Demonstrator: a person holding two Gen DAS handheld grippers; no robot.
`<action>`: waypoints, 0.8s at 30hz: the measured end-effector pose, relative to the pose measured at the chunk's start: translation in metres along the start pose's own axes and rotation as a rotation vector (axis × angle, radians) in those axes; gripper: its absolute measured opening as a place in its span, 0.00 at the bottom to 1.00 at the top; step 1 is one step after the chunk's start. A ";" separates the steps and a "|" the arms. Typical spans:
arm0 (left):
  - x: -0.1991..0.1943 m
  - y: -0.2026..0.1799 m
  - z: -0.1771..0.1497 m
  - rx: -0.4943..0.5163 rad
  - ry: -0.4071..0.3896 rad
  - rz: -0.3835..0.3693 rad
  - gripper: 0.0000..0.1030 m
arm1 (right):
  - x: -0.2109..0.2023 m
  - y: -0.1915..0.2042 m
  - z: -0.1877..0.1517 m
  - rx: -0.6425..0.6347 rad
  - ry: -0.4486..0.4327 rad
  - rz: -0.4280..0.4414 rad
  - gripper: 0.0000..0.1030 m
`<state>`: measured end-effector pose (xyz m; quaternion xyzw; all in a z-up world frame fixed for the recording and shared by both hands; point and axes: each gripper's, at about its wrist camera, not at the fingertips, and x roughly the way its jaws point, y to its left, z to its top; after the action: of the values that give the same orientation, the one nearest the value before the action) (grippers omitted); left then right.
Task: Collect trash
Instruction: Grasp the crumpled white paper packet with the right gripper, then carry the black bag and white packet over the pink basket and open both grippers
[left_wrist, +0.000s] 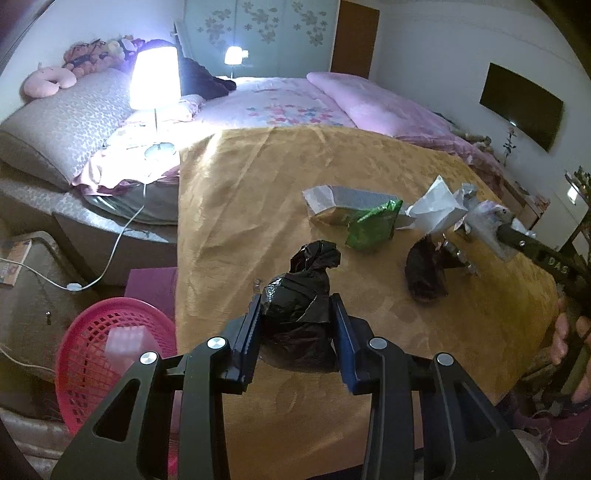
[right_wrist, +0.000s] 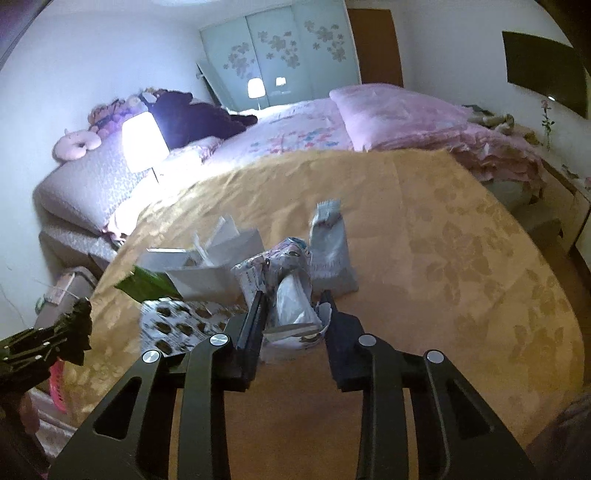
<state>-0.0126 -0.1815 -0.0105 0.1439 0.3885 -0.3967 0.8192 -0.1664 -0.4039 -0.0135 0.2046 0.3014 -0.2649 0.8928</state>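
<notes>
My left gripper is shut on a knotted black plastic bag, held over the yellow bedspread. My right gripper is shut on a crumpled white and pink wrapper; it also shows in the left wrist view. More trash lies on the bedspread: a green packet, a grey pouch, white paper, a dark crumpled bag, a blister sheet and a grey packet.
A pink mesh basket stands on the floor left of the bed, with a pale wrapper inside. A lit lamp stands on the bed's left side, its cord trailing down. Pink bedding lies beyond the bedspread.
</notes>
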 end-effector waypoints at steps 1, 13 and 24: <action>-0.002 0.001 0.000 -0.001 -0.004 0.004 0.33 | -0.004 0.002 0.001 -0.002 -0.010 0.003 0.29; -0.013 0.020 -0.001 -0.029 -0.025 0.065 0.33 | -0.024 0.043 0.011 -0.073 -0.056 0.081 0.29; -0.022 0.052 -0.008 -0.092 -0.026 0.124 0.33 | -0.005 0.109 0.009 -0.188 -0.014 0.183 0.29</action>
<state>0.0149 -0.1319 -0.0031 0.1248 0.3858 -0.3286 0.8530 -0.1010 -0.3224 0.0189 0.1448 0.2988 -0.1542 0.9306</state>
